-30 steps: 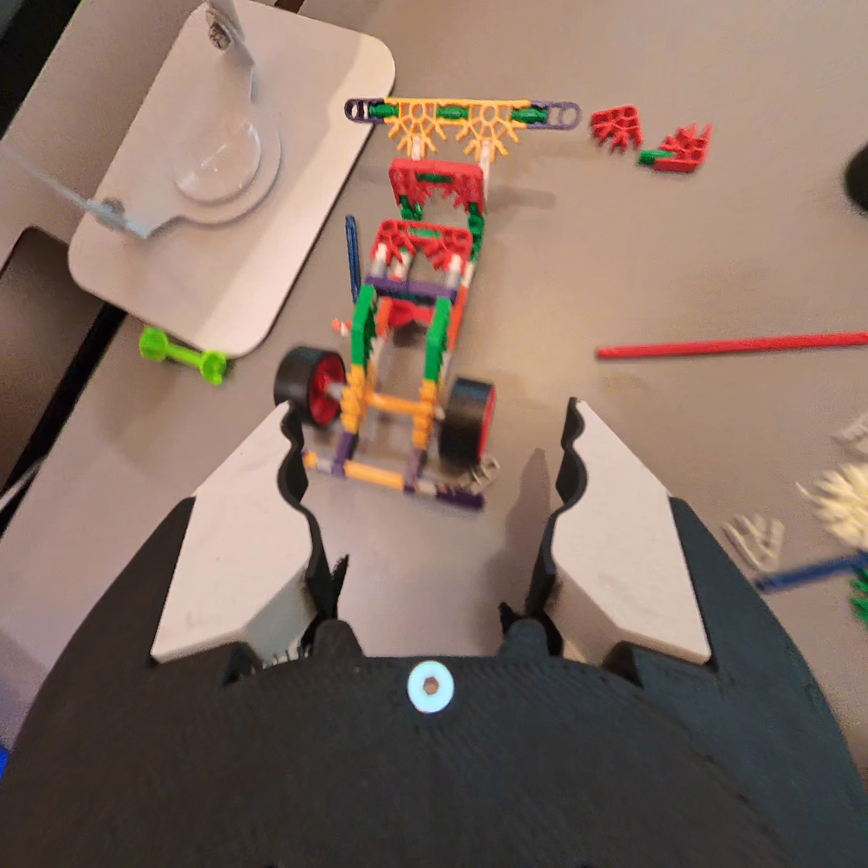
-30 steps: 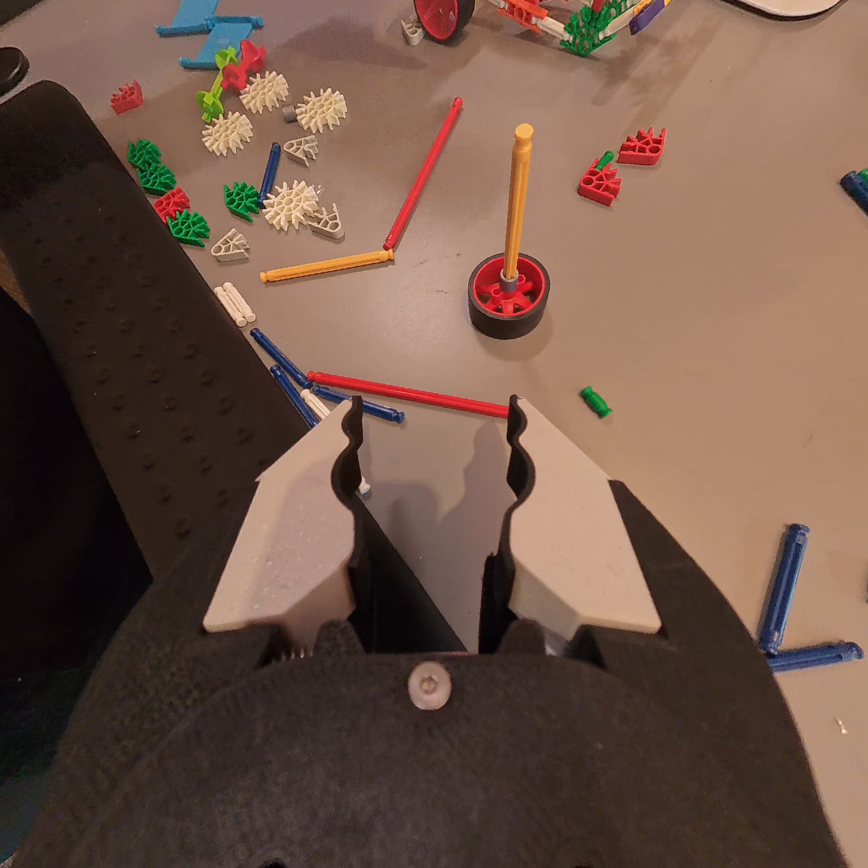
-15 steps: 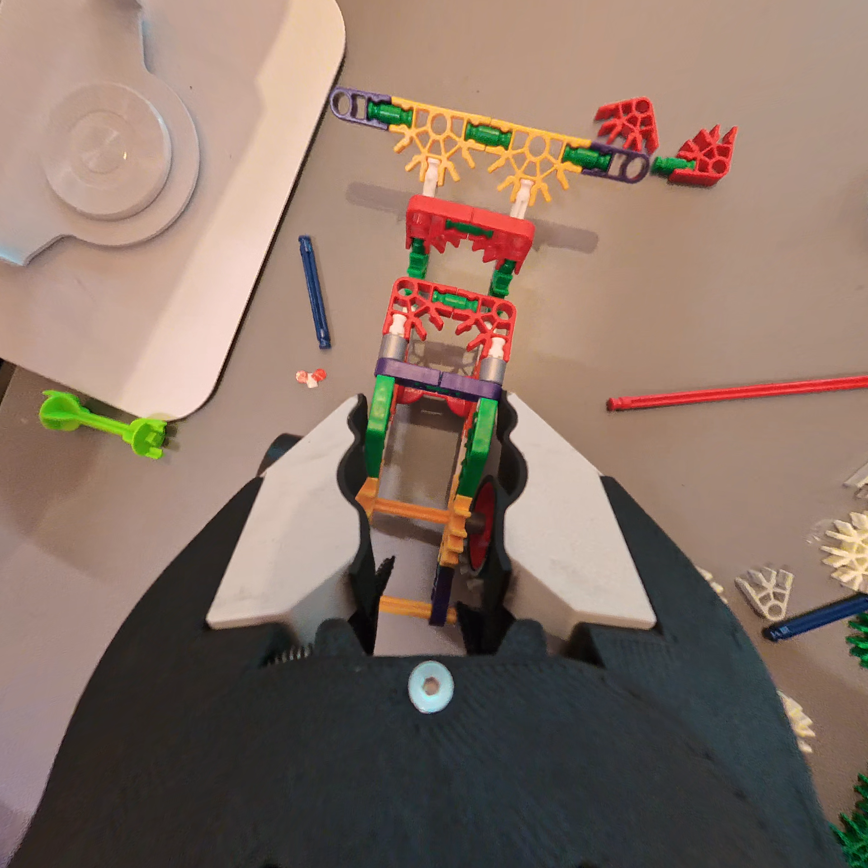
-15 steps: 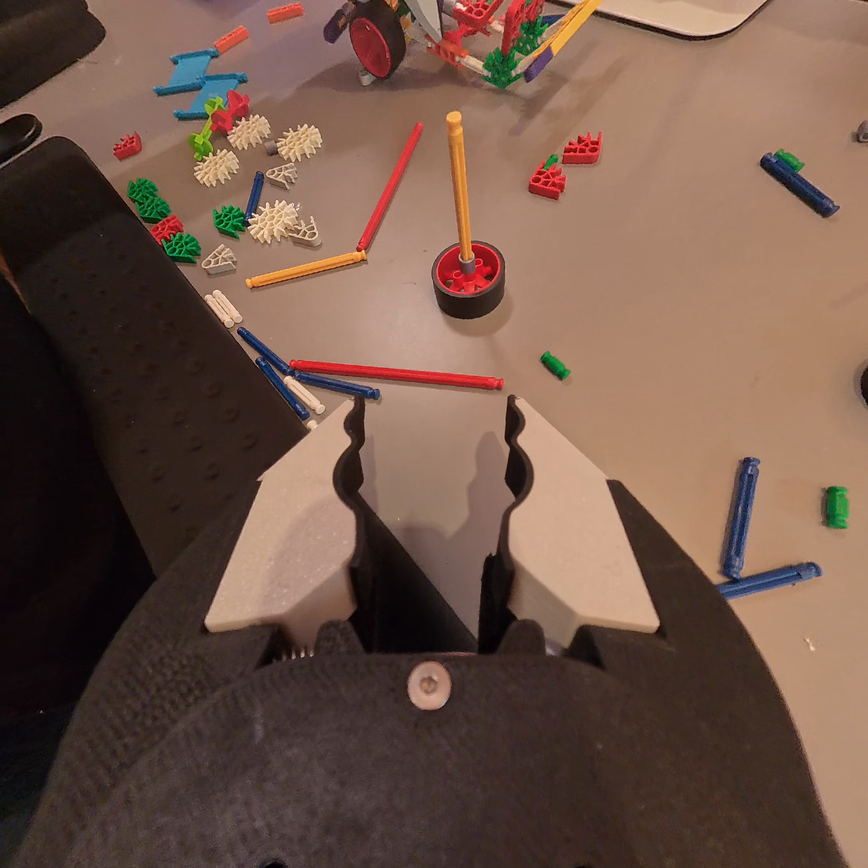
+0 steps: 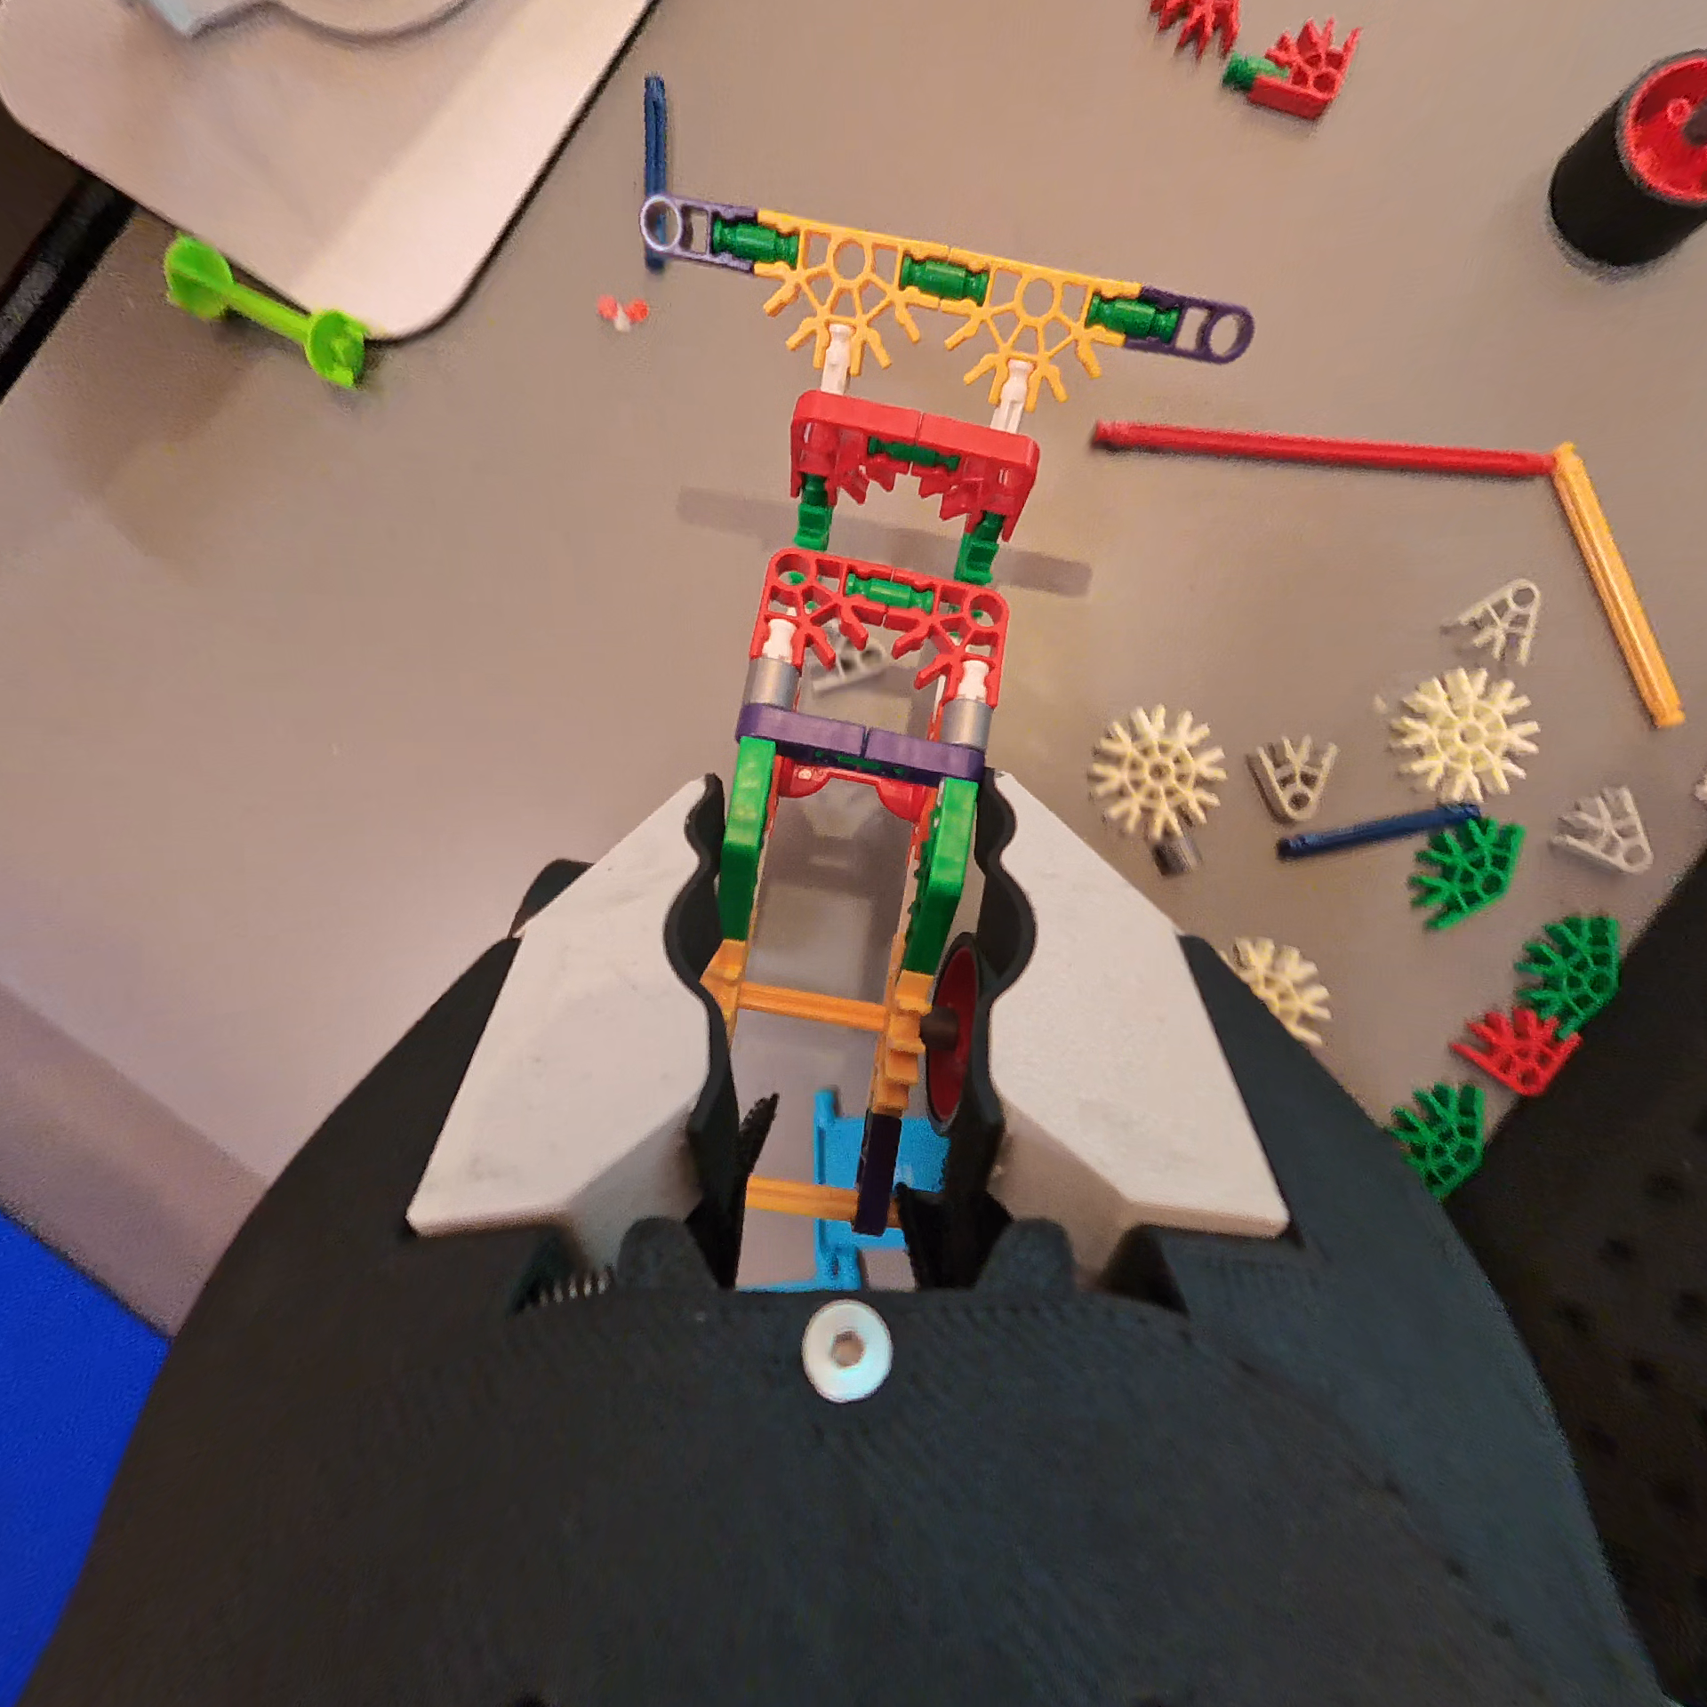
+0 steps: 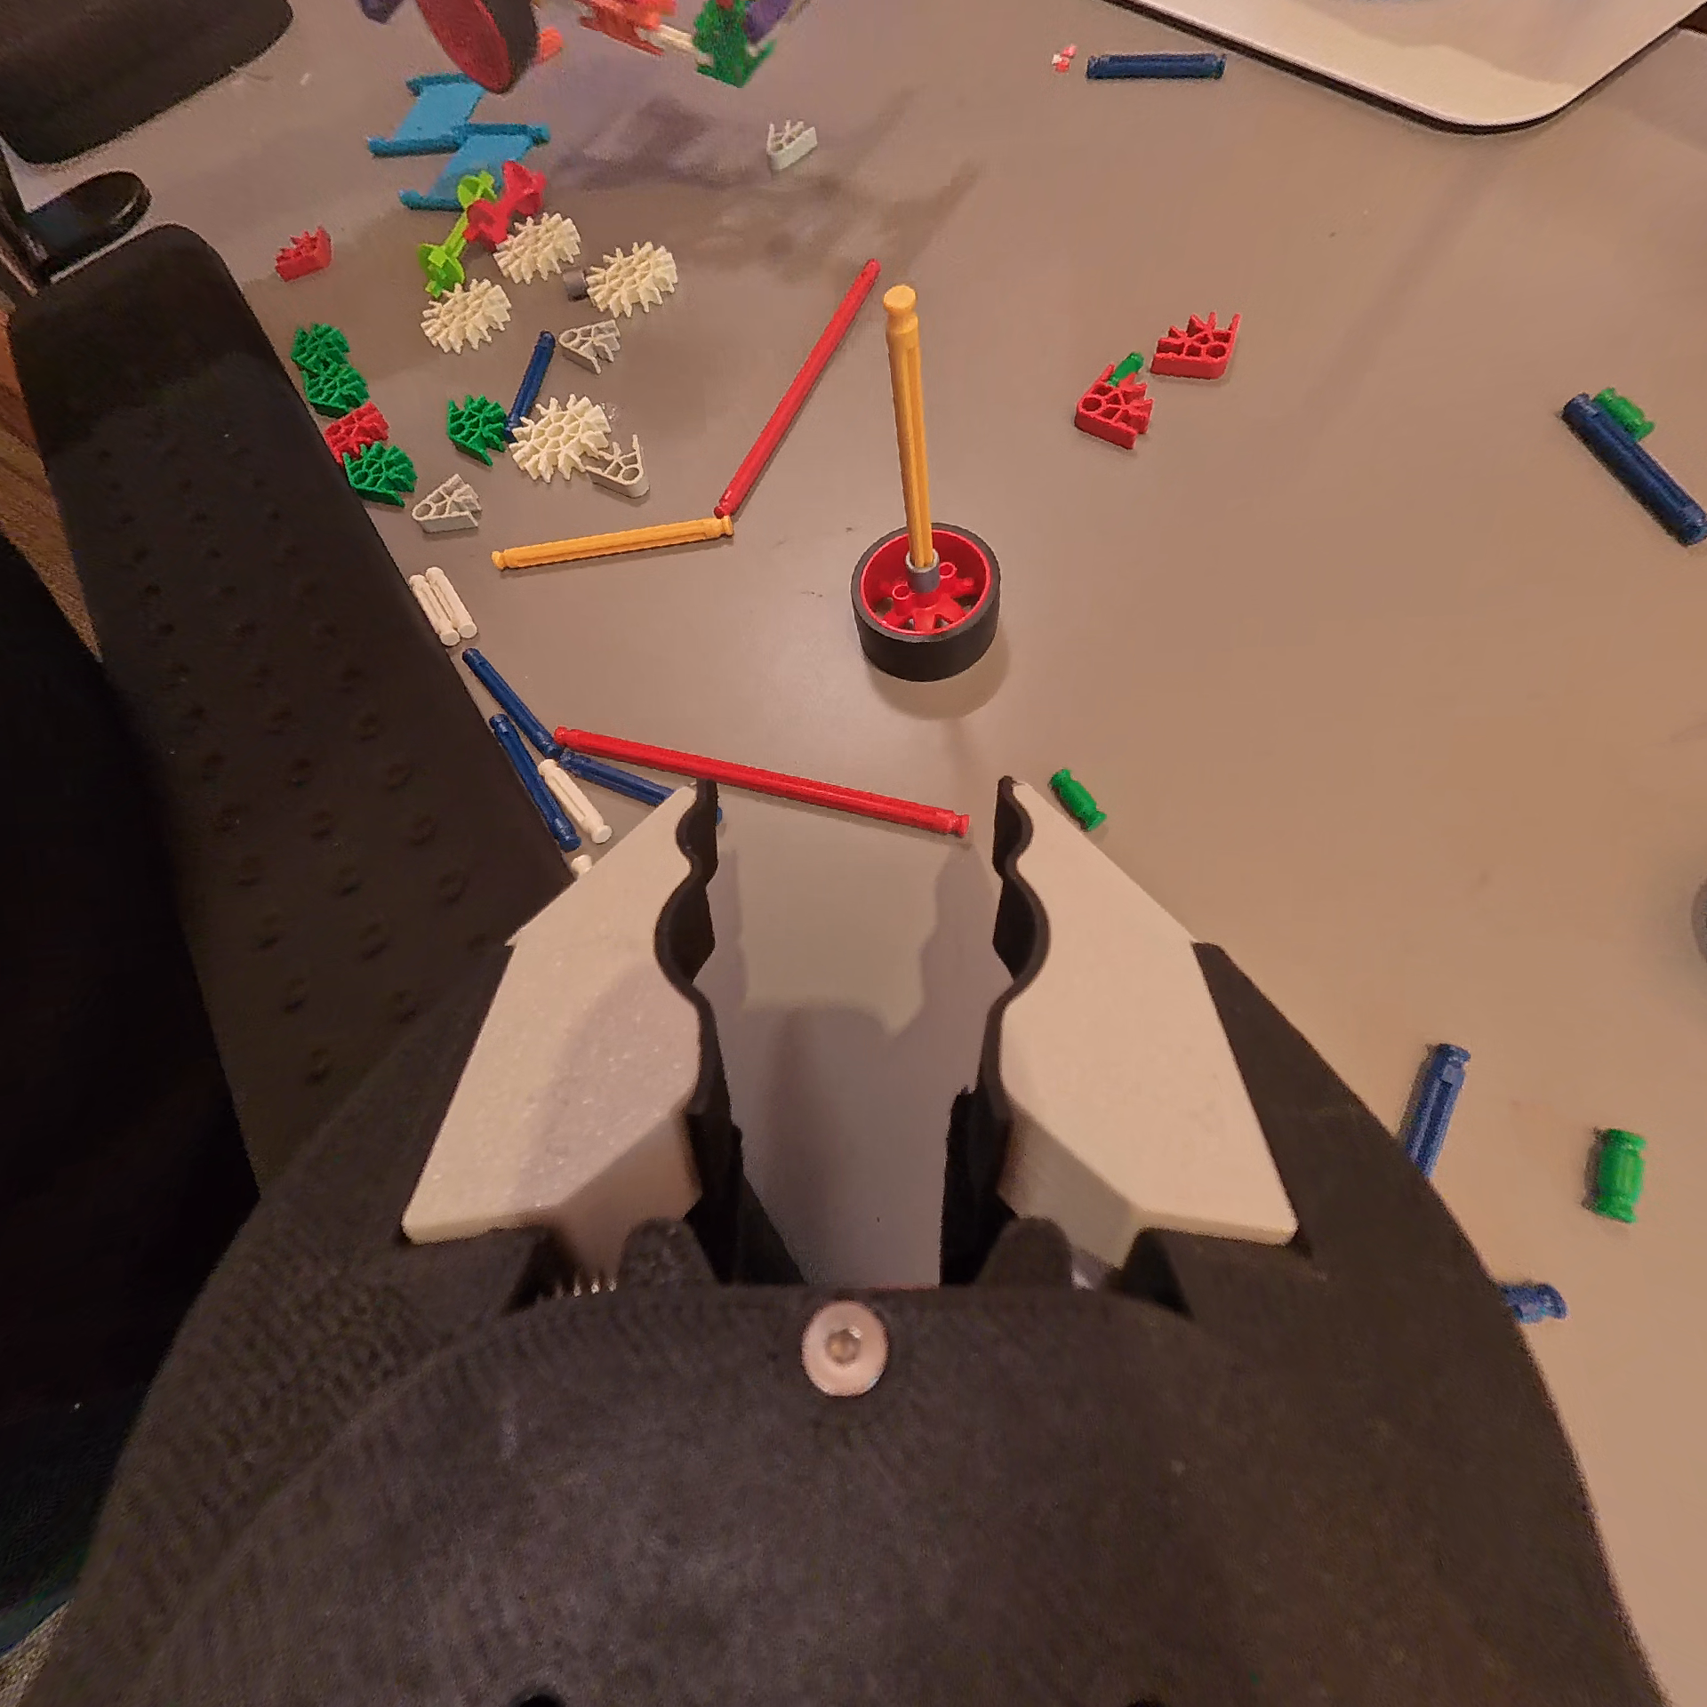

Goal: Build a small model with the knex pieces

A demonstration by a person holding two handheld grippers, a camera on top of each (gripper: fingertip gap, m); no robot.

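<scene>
Two grippers: one holds, one is empty.
Left gripper (image 5: 845,831): jaws clamped on the green side rails of the toy car (image 5: 877,647), which sits lifted above the table (image 5: 369,647).
Car: rod-and-connector frame with red connectors, purple crossbar, orange rungs, and a yellow and purple bar across its far end; a red wheel (image 5: 951,1025) presses the right finger.
Right gripper (image 6: 845,813): jaws apart, nothing between, above bare table.
Nearest: red rod (image 6: 757,779) just past the fingertips; beyond it a wheel (image 6: 926,600) lying flat with an upright yellow rod (image 6: 910,425).
</scene>
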